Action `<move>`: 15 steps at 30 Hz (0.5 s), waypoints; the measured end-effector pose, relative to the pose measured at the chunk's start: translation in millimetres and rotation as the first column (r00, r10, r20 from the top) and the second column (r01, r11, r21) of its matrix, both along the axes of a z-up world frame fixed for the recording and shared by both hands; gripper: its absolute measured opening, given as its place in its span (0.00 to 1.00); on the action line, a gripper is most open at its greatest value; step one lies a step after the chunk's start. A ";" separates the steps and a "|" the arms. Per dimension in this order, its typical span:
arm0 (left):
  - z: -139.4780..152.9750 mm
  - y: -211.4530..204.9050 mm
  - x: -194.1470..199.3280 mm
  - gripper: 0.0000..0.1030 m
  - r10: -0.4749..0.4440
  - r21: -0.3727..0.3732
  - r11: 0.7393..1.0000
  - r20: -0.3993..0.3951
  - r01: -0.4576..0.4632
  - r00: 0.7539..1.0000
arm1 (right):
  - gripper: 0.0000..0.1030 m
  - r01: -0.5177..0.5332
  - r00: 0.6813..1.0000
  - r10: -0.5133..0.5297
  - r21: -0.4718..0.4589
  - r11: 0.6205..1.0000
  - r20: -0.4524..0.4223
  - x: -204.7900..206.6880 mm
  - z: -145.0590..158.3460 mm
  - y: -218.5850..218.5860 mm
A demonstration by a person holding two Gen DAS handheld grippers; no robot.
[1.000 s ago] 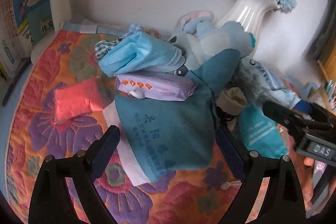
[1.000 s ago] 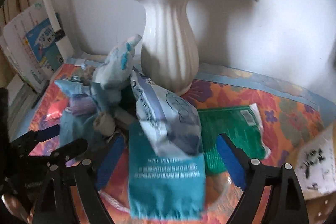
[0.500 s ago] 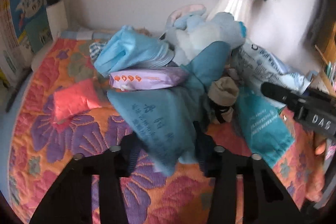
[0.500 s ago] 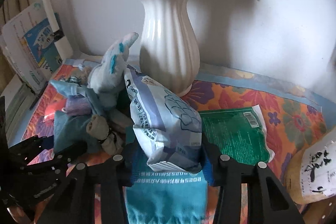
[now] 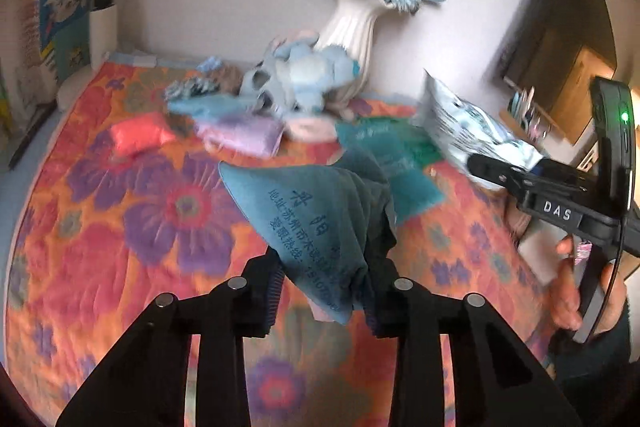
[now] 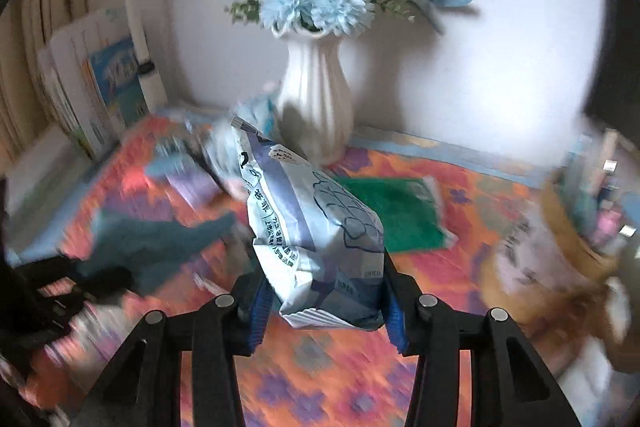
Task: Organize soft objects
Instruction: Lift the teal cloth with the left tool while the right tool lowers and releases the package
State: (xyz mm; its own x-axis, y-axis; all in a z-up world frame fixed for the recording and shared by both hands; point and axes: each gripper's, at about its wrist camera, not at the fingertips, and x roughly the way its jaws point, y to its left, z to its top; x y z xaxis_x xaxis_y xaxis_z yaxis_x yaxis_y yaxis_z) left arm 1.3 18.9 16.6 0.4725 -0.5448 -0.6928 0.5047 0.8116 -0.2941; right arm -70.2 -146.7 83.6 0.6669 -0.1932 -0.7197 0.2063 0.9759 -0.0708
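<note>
Teal printed cloth (image 5: 320, 223) pinched between jaws of left gripper (image 5: 326, 293), hanging clear above floral orange-purple quilted mat (image 5: 120, 227). Right gripper (image 6: 324, 301) jaws clamped on pale blue-white plastic pack (image 6: 312, 239), raised off mat. Blue plush toy (image 5: 300, 83), lilac tissue pack (image 5: 240, 135), coral pouch (image 5: 138, 137) lie on mat near white ribbed vase (image 6: 316, 103). Green flat pack (image 6: 400, 215) on mat behind raised pack.

A pale wall (image 6: 460, 75) is catching daylight behind a white vase (image 6: 316, 99); books (image 6: 100, 83) are leaning left.
</note>
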 end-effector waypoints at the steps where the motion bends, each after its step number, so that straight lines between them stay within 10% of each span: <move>1: -3.4 0.6 -4.4 0.40 0.015 0.038 0.999 0.010 -0.015 1.000 | 0.45 0.010 1.000 -0.011 -0.043 0.999 -0.017 -7.3 -3.5 3.4; 5: -14.9 16.5 -5.7 0.69 0.117 0.177 0.976 0.050 -0.125 0.992 | 0.45 0.010 0.996 -0.023 -0.137 0.991 -0.089 -29.0 -23.8 12.4; 15: 7.5 26.2 -12.2 0.85 0.092 0.201 0.973 0.117 -0.114 0.989 | 0.62 -0.075 0.986 0.069 -0.036 0.997 -0.152 -51.0 -73.2 21.9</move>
State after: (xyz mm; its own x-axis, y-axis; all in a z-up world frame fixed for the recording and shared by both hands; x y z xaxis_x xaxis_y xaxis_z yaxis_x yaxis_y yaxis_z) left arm -10.8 45.2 24.1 0.5956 -0.3396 -0.7280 0.4346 0.8984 -0.0634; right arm -121.2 -124.8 10.4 0.5648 -0.1808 -0.8052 0.1198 0.9833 -0.1368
